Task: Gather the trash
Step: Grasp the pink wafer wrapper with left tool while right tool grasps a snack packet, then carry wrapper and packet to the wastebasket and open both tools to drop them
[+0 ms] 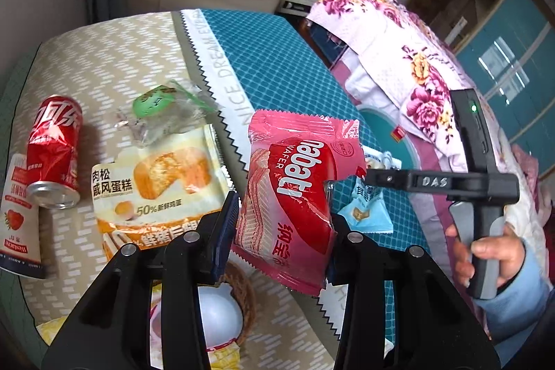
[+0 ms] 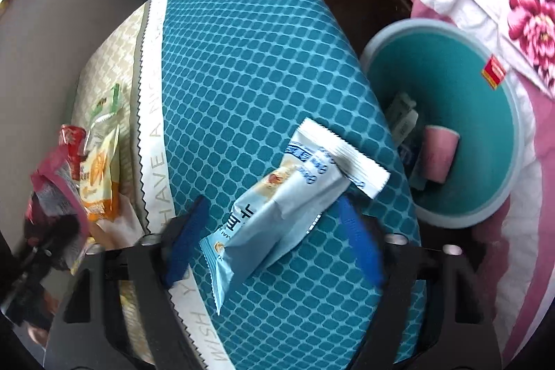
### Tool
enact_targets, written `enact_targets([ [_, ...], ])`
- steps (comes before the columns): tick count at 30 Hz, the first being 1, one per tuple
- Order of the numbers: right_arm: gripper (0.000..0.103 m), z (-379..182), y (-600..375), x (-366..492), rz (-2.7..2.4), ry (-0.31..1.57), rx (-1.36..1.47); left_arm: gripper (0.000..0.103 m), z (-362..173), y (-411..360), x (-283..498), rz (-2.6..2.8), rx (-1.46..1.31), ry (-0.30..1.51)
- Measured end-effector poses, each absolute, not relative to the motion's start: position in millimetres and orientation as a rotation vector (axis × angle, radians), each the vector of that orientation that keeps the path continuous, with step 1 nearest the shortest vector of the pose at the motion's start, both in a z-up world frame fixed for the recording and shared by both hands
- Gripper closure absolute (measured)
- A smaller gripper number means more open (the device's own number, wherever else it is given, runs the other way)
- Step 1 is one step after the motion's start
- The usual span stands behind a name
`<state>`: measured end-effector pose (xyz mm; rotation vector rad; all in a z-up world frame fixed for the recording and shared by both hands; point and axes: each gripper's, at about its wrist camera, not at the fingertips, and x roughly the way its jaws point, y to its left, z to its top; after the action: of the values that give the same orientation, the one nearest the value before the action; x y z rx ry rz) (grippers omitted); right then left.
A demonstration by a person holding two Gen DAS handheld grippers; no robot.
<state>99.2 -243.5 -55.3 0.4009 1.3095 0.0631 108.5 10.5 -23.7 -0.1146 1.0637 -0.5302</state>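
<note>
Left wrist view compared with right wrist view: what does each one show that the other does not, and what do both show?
Only the left wrist view shows the strawberry-print paper cup and the white ball in its woven basket. Only the right wrist view shows the pink cup inside the teal trash bin. Both show the pink wafer wrapper, the light blue snack wrapper, the cake wrapper and the Coca-Cola can.

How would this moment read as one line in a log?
left gripper: shut on pink wafer wrapper | right gripper: open around blue snack packet | bin: beside table
</note>
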Motion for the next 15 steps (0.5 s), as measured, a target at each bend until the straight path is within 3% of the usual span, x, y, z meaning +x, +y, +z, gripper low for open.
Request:
enact_targets([
  [1, 0.069, -57, -240, 100, 0.074, 1.315, 0.380, 0.061, -24, 11, 108, -0.529, -0.115, 1.065],
  [5, 0.097, -54, -236, 97, 0.100, 1.287, 0.357, 0.061, -27, 11, 108, -0.529, -0.117, 1.075],
  [15, 0.098, -23, -253, 83, 0.101, 1.190, 0.376, 0.061, -27, -10, 104, -0.542, -0.081, 1.082],
])
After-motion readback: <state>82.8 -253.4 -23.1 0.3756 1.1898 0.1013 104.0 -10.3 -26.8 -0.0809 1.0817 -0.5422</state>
